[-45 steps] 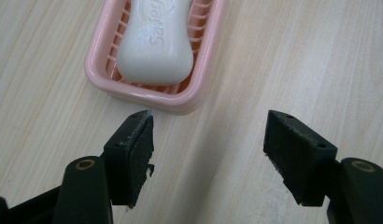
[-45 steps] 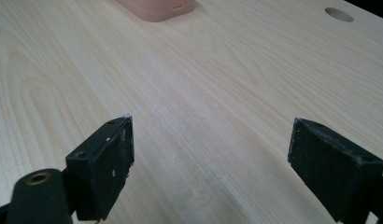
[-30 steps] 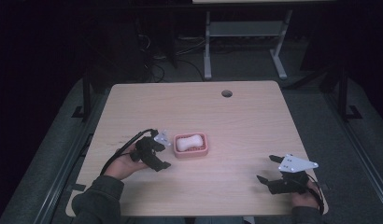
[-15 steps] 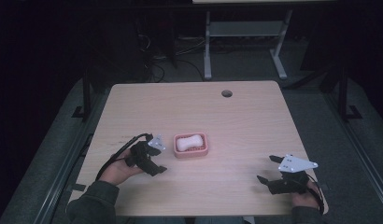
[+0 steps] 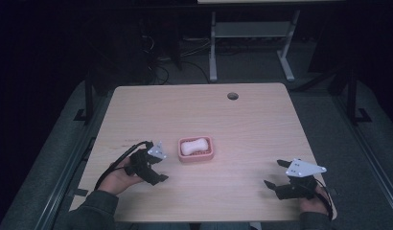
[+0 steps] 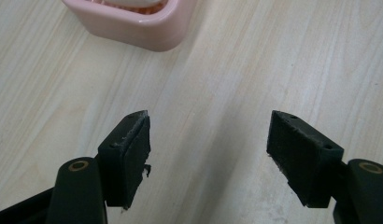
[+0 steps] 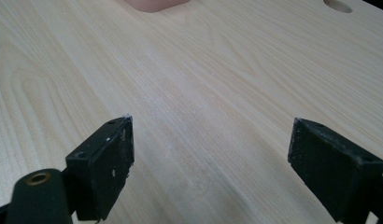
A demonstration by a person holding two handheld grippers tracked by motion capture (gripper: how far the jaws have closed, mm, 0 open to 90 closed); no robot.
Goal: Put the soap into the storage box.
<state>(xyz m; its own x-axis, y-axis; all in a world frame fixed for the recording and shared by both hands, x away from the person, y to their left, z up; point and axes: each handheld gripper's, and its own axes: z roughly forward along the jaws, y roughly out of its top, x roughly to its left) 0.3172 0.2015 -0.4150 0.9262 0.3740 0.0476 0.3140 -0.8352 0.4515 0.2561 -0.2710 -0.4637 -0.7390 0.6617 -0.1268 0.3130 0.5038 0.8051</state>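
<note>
High view first: at the table's (image 5: 261, 120) near left the left gripper (image 5: 158, 167) sits in a hand, its jaws apart with nothing between them — they have just been opening wider. Just right of it lies the pink dish (image 5: 196, 155) with a white soap (image 5: 193, 146) inside, touched by neither gripper. Well off at the near right edge, the right gripper (image 5: 274, 173) rests wide open — only bare wood between its jaws.

dim lab, lone desk (image 5: 261, 124), floor cables (image 5: 158, 72)
</note>
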